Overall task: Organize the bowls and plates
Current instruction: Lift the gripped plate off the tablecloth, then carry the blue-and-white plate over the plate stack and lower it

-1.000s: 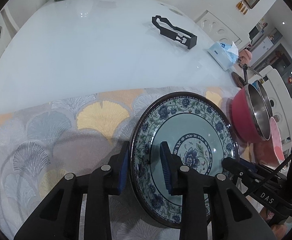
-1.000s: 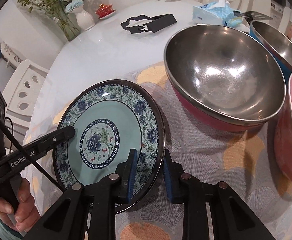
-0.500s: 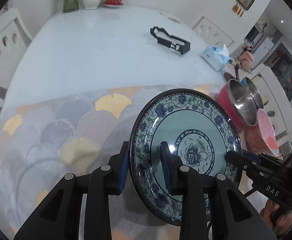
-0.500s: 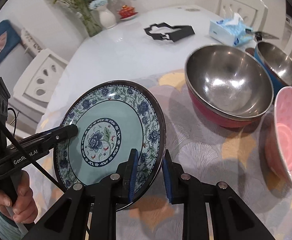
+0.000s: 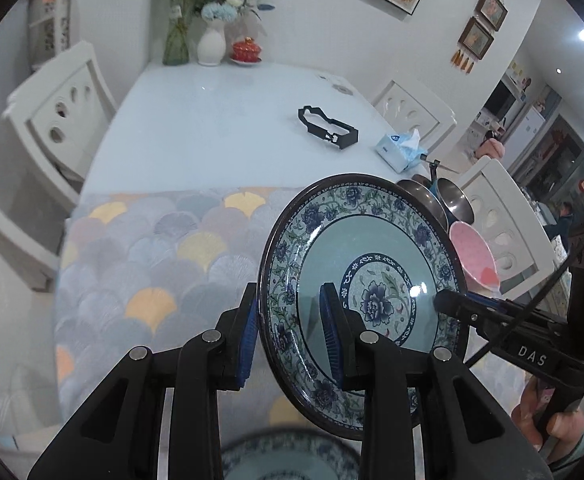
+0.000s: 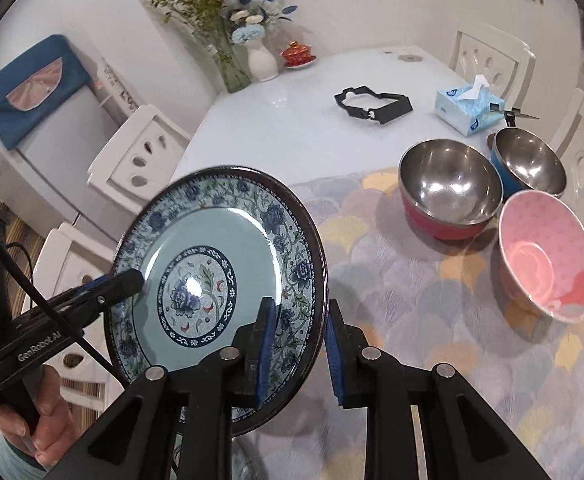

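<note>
Holding one blue floral plate with both tools, clear above the counter.
My left tool grips its left rim and my right tool grips its right rim, both closed narrow on it; the plate is tilted over the patterned cloth, beside the red-sided steel bowl and pink bowl.

"DAS" stands on the right gripper; "GenRobot.AI" on the left gripper.

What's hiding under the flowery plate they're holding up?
Below the lifted plate, held by the left gripper and right gripper, lies another blue patterned plate on the cloth. The grippers cover most of it.
</note>
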Tool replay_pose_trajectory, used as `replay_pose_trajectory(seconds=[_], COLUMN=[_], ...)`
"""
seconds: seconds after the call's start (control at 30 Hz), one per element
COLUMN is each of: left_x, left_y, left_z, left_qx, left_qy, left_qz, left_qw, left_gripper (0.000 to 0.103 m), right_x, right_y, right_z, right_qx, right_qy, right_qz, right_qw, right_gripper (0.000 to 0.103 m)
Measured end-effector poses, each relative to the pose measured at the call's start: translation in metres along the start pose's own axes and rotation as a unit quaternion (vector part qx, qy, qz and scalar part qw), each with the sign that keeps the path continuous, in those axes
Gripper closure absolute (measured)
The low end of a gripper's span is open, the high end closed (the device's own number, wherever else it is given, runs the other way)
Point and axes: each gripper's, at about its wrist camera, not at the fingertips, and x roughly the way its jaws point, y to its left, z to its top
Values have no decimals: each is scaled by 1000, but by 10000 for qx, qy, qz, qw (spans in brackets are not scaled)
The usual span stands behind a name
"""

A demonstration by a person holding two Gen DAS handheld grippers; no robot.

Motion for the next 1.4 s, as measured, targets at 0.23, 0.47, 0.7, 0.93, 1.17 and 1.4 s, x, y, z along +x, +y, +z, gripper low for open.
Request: replay_pose_trajectory(seconds=[0.23, 0.47, 0.7, 0.93, 1.17, 1.4], left_x=[-39, -65, -76, -74, -68, -55], left_y=[1, 8, 17, 29, 35, 34], left_z=[-34, -63, -95, -132, -169, -196], left_qx=[35, -214, -495, -816, -1045, -1035], left_qy=[-63, -123, -3, 189, 507, 872], left_qz=[207, 324, 426, 505, 459, 493], left_qw=[9998, 9992, 9979, 9952, 9922, 9896], left_gripper=[76, 76, 76, 76, 77, 76], right_x=[-23, -36, -39, -24, -6, 13], right_y=[20, 38, 56, 65, 63, 55], right_z=[-28, -48, -73, -99, -127, -148], right_qx=[-249, -614, -1091, -1452, -1668, -1695], right_qy=[42, 142, 328, 709, 1221, 1662], right_qz=[215, 394, 427, 373, 303, 230], right_qw=[9994, 9972, 9926, 9861, 9779, 9712], right_gripper=[79, 79, 79, 79, 79, 79])
